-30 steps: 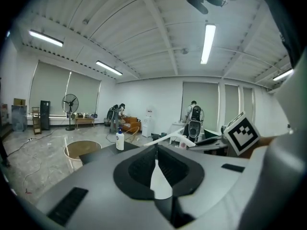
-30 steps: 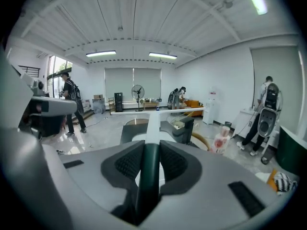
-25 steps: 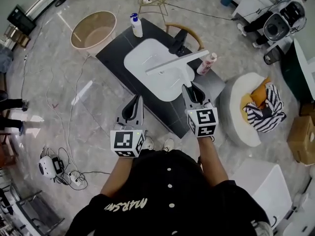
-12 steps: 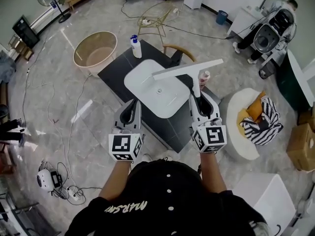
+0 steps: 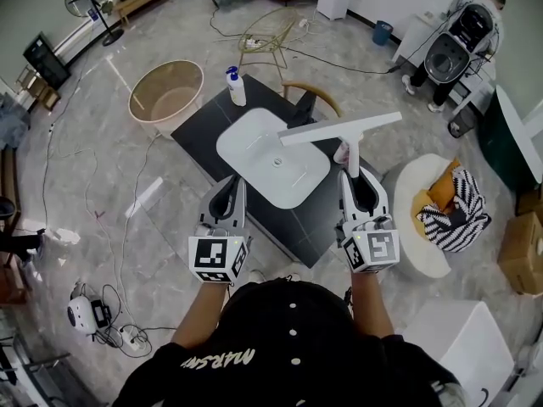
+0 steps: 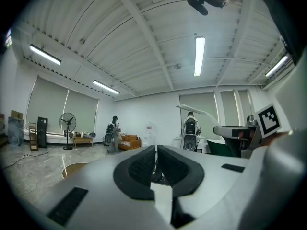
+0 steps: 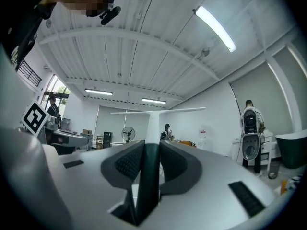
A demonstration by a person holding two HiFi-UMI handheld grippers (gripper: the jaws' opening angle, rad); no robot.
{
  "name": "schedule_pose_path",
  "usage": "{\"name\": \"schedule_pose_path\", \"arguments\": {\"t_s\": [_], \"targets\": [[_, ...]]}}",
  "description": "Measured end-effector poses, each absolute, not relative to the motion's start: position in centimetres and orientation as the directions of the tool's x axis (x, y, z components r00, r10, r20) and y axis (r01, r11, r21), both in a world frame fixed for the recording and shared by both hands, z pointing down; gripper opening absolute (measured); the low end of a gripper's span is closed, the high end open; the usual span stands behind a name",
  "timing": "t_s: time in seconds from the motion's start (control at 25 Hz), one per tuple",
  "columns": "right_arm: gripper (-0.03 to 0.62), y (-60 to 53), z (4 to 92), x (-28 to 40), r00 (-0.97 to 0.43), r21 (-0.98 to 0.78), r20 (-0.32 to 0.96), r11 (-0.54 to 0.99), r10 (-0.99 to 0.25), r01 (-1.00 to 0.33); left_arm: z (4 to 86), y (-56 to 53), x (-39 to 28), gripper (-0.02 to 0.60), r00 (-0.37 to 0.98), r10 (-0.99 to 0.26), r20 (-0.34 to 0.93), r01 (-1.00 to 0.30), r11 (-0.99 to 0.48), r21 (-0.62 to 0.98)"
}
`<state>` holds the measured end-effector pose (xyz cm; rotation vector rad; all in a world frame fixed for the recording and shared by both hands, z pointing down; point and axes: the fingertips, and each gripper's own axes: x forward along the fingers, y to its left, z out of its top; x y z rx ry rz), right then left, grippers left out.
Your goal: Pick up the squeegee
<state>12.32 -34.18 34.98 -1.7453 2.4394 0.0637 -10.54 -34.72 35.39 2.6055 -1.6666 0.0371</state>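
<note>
A: Where was the squeegee (image 5: pixel 339 128) at this entry?

B: Off the basin (image 5: pixel 254 155), in the air over its right edge and the dark counter (image 5: pixel 199 125). The right gripper (image 5: pixel 355 176) had it by the handle.

A: Grip confirmed?

B: Yes. In the right gripper view the dark lower handle (image 7: pixel 149 171) sat between both pads, which pressed on it from either side.

A: Orientation?

B: A T shape. The handle ran straight out along the jaws, away from the person. The blade lay across its far end, with its long axis left to right in the head view and its right end a little higher in the picture. From the right gripper view the blade looked about level and the handle upright.

A: Left gripper (image 5: pixel 231 186)?

B: Held beside the right one, near the basin's near edge. Its jaws were drawn together to a thin slit, with nothing between them.

A: Other items noted?

B: A pump bottle (image 5: pixel 235 87) on the counter's far corner.
</note>
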Motion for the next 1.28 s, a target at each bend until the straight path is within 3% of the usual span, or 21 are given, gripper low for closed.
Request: {"name": "schedule_pose_path", "arguments": {"t_s": [1.28], "targets": [[0.087,-33.8,33.7,9.6,-0.338,0.032,-0.105,0.337,-0.935,-0.941,35.3,-33.5,-12.0,0.021,0.389,-0.921,0.036,-0.921,-0.388,0.032]]}}
